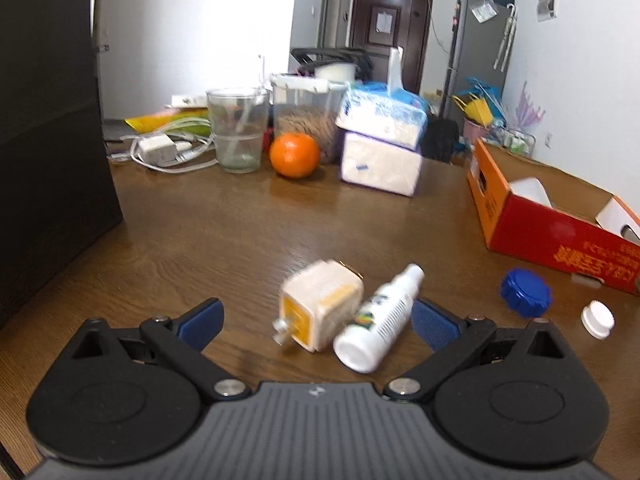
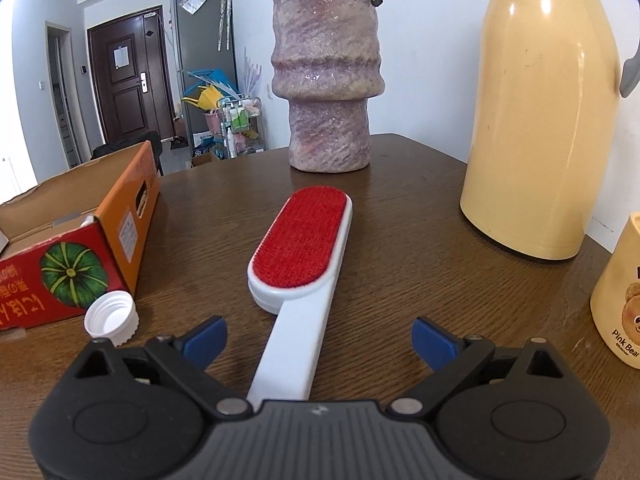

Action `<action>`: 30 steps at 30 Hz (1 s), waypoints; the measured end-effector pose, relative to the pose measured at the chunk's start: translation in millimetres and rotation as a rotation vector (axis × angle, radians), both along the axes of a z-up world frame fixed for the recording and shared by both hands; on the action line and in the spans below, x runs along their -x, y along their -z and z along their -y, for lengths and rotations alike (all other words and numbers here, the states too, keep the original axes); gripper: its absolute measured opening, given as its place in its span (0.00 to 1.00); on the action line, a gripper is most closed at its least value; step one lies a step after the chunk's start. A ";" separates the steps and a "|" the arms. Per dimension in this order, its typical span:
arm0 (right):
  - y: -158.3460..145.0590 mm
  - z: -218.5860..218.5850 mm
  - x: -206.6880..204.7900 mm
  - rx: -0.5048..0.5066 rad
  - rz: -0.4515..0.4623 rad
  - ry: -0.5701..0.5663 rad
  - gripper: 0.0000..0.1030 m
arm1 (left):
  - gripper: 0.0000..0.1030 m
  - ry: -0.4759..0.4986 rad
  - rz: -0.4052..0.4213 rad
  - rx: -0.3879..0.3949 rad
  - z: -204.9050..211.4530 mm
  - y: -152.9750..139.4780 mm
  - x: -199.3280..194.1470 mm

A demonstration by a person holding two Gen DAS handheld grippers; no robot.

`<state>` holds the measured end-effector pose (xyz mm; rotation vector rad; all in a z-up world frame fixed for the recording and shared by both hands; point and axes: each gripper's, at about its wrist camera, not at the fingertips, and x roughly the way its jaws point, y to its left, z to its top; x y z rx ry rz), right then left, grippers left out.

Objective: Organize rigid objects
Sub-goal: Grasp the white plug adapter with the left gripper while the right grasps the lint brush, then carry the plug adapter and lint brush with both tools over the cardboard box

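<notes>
In the left wrist view a white plug adapter with an orange face (image 1: 318,312) and a small white spray bottle (image 1: 380,320) lie on the wooden table, between the open fingers of my left gripper (image 1: 316,320). A blue cap (image 1: 526,292) and a white cap (image 1: 598,318) lie to the right, before an open red and orange cardboard box (image 1: 520,216). In the right wrist view a white lint brush with a red pad (image 2: 300,264) lies with its handle between the open fingers of my right gripper (image 2: 320,340). A white cap (image 2: 111,318) rests by the box (image 2: 76,256).
At the back of the left wrist view stand a glass (image 1: 238,130), an orange (image 1: 295,155), a clear jar (image 1: 306,114), tissue packs (image 1: 382,140), a charger with cables (image 1: 160,148) and a black block (image 1: 48,120) at left. The right wrist view shows a stone vase (image 2: 328,76), a cream thermos (image 2: 544,112) and a cream cup (image 2: 620,296).
</notes>
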<state>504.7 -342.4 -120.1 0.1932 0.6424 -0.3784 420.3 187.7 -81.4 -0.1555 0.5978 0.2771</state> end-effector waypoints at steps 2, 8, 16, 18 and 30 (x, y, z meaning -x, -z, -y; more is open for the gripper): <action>0.0 -0.8 0.0 0.001 -0.002 -0.002 0.96 | 0.93 -0.005 -0.013 0.000 -4.3 1.2 -5.1; 0.3 -0.7 -0.6 -0.002 -0.009 0.000 0.95 | 0.76 -0.008 -0.040 0.049 -20.0 7.3 -19.4; 0.9 1.8 -7.4 -0.003 -0.012 0.008 0.82 | 0.38 0.055 -0.078 0.105 -25.4 14.2 -30.5; 0.2 -0.4 -8.8 0.009 -0.008 -0.009 0.64 | 0.38 0.055 -0.077 0.106 -25.8 14.3 -30.3; -3.2 -5.1 -0.6 0.014 0.031 -0.052 0.24 | 0.38 0.057 -0.078 0.083 -23.1 14.0 -29.7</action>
